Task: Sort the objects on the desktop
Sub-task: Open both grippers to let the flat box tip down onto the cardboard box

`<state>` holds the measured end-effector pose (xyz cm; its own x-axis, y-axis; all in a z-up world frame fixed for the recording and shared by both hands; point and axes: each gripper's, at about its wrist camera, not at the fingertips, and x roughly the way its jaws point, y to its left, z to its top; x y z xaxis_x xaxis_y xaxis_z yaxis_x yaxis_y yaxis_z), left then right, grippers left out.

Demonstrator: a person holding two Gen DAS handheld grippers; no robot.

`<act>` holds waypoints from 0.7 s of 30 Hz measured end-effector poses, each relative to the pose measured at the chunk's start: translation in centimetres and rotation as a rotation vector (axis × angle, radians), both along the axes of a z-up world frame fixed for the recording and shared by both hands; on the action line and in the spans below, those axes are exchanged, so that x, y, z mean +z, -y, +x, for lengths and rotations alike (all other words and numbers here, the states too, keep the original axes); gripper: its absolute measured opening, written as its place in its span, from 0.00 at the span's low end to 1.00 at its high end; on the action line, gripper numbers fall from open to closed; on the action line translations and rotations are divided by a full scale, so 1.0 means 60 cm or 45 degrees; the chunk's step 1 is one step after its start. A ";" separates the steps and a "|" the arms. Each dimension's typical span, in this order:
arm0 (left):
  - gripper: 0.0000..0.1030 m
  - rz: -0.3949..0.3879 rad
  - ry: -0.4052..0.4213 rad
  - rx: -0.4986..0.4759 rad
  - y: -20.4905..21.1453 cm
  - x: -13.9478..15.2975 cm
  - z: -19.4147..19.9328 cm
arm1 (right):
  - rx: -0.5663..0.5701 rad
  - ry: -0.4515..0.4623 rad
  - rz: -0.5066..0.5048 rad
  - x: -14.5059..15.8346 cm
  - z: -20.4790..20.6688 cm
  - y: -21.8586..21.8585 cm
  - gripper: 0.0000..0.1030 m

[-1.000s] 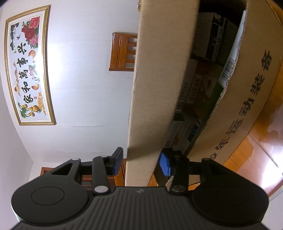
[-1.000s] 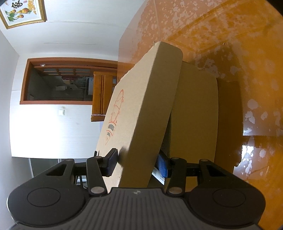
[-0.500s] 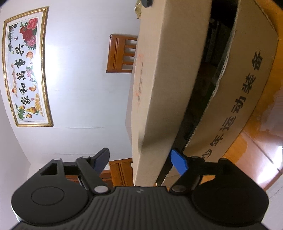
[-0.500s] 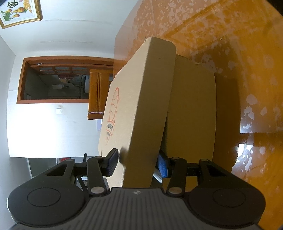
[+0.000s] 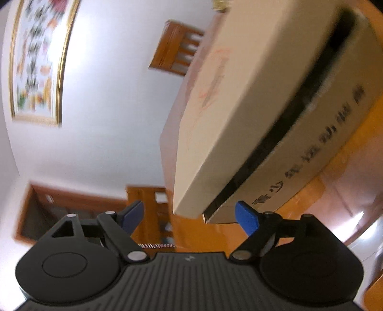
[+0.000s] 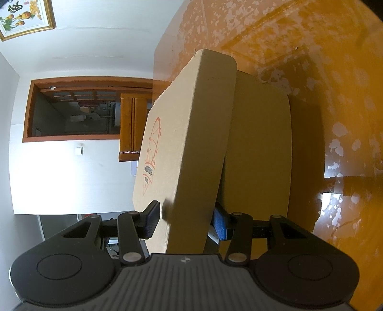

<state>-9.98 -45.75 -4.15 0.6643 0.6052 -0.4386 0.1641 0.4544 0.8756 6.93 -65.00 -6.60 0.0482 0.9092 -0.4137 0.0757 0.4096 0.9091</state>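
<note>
Cardboard box (image 6: 258, 153) on orange surface (image 6: 347, 119): stiff, probably light. Lid (image 6: 191, 143) ahead, clamped at edge in right hand-held gripper (image 6: 186, 221). Left hand-held gripper (image 5: 189, 215) opening, clear of lid corner.

The right gripper (image 6: 185, 221) is closed on the near corner of a cardboard box lid (image 6: 203, 134), one pad on the lid's printed top face and the blue pad under its rim. The lid is not fully down, leaving a dark gap above the box (image 6: 261, 153), which sits on a glossy orange table (image 6: 335, 95). Beyond are a white wall (image 6: 71, 179), a wood-framed opening (image 6: 79, 107) and a framed picture's corner (image 6: 26, 19).
</note>
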 end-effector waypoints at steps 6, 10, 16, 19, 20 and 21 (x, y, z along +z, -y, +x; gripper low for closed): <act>0.90 -0.281 0.130 0.176 -0.032 0.053 0.002 | -0.004 0.009 -0.004 0.006 -0.004 0.000 0.57; 0.91 -0.346 0.201 0.197 -0.043 0.080 0.009 | 0.005 0.045 -0.039 0.020 -0.008 0.003 0.60; 0.92 -0.393 0.219 0.207 -0.045 0.090 0.018 | 0.032 0.157 -0.156 0.060 -0.021 0.005 0.72; 0.92 -0.471 0.230 0.232 -0.048 0.101 0.025 | 0.042 0.228 -0.233 0.080 -0.030 0.009 0.72; 0.92 -0.509 0.235 0.246 -0.050 0.107 0.031 | 0.049 0.253 -0.278 0.087 -0.033 0.010 0.72; 0.93 -0.555 0.246 0.262 -0.055 0.116 0.035 | 0.055 0.278 -0.322 0.094 -0.036 0.011 0.72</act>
<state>-7.85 -42.46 2.83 0.6444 0.5207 -0.5601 -0.1133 0.7893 0.6034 4.78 -65.66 -0.96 0.1237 0.7822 -0.6107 -0.1319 0.6229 0.7711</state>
